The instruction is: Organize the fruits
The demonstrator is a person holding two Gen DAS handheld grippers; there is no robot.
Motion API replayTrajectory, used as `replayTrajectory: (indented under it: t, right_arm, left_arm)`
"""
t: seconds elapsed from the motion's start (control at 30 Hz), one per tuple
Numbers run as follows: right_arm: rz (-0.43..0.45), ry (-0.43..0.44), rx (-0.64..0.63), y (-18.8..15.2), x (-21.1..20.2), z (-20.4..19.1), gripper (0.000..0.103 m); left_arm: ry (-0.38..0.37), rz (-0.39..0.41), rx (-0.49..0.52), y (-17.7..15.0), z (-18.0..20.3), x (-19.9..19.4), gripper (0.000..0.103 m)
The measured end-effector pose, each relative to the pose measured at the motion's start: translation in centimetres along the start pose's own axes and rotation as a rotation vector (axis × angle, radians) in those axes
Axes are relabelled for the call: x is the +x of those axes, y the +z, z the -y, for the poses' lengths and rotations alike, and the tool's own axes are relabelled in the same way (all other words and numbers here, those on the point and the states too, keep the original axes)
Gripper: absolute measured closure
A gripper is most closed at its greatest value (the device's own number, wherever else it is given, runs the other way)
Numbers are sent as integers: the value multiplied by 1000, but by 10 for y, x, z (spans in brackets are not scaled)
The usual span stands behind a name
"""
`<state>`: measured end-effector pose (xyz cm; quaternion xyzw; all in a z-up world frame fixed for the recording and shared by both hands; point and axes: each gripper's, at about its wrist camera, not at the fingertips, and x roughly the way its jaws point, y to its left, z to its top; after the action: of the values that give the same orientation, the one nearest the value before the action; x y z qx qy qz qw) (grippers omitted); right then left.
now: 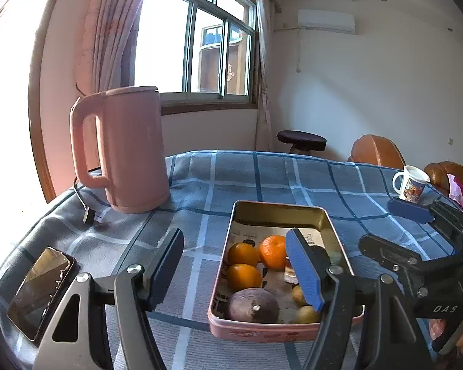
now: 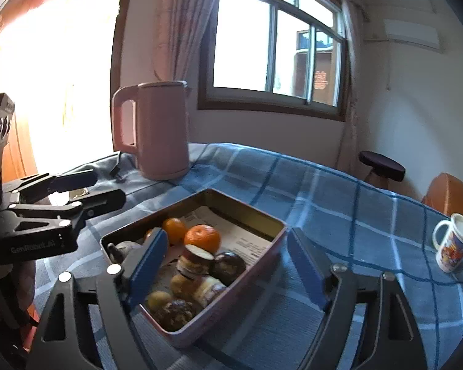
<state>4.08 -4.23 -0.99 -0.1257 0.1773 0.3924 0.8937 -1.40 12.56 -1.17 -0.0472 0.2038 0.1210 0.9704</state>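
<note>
Left wrist view: tin (image 1: 336, 231) runs lengthwise away, holding oranges (image 1: 272, 251).

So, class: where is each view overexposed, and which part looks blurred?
Left wrist view: the far left edge is blown out white, and straight lines bow near the window. Right wrist view: the doorway left of the kettle is washed out; the tin looks soft at its near corner.

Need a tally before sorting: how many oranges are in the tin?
3. In the left wrist view: one orange nearest the tin's middle, one beside it along the left wall, one just nearer the camera. The left tool's finger could hide more.
</note>
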Motion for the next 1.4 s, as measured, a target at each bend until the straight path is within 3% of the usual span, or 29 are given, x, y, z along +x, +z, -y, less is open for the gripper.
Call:
replayTrajectory:
  t: [0.5,1.4]
  right_arm:
    - [36,-26,49,-1,-26,16,13]
    - [51,-35,63,-8,-35,21,9]
  left_arm:
    - [1,3,24,2,12,-4,33]
    - [20,2,34,0,16,-2,32]
